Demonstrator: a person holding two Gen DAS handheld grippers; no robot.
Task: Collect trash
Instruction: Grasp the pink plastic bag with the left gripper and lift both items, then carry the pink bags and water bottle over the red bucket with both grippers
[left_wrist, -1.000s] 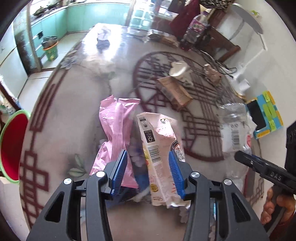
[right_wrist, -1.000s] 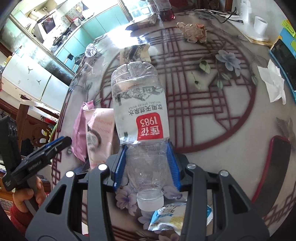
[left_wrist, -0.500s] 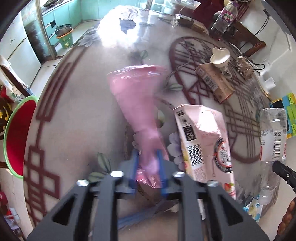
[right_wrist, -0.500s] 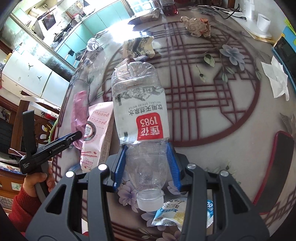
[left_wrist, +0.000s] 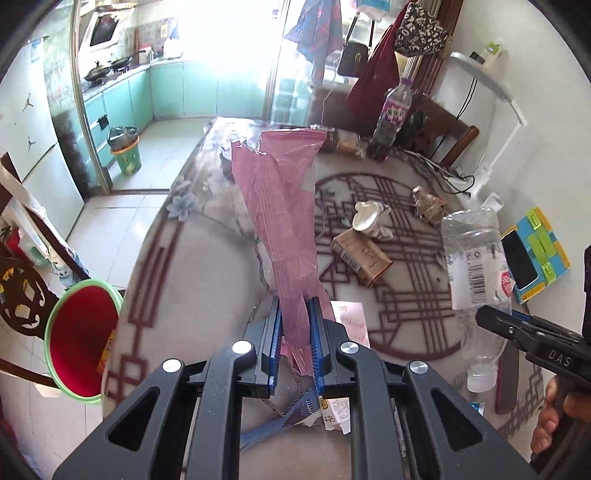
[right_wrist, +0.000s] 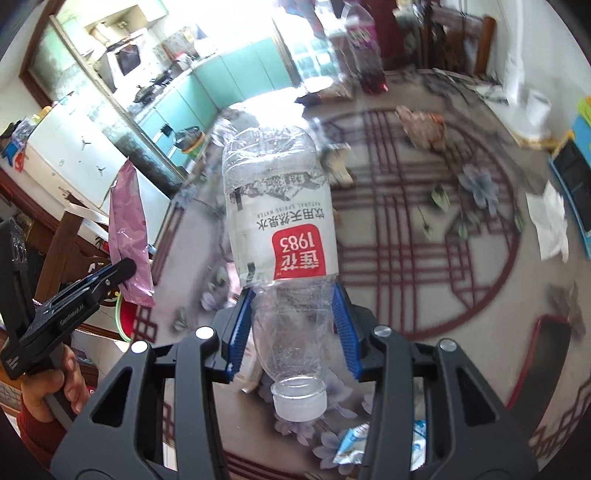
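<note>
Lifted since a second ago: thin pink plastic wrapper (left_wrist: 284, 221), then lying flat on the marble-look table with the dark red lattice pattern (left_wrist: 192, 266), now clear of it and standing up from the left gripper (left_wrist: 294, 332). Blue pads then wide apart around a white-and-pink snack packet (left_wrist: 349, 319); now pressed together on the wrapper's lower end, with that packet left lying on the table just right of the jaws. Right gripper (right_wrist: 293, 325) clamped as before on the neck end of a crushed clear plastic water bottle with a red-and-white label (right_wrist: 280, 221), cap toward the camera, body pointing away, likewise raised off the table. Step in hand, by the look of it: carrying two picked-up pieces to disposal. Likeliest target: red bucket with a green rim (left_wrist: 79, 336), standing off the table's left edge, below and left of the wrapper. Next move calls for swinging the left gripper out over that edge until the limp wrapper hangs above the bucket mouth, then parting the pads; same for the bottle afterwards. Still on the table, toward its middle and beyond the wrapper: brown cardboard carton (left_wrist: 360, 256), white paper cup on its side (left_wrist: 367, 216), crumpled foil-like wrapper (left_wrist: 428, 205). Much left to collect.
</note>
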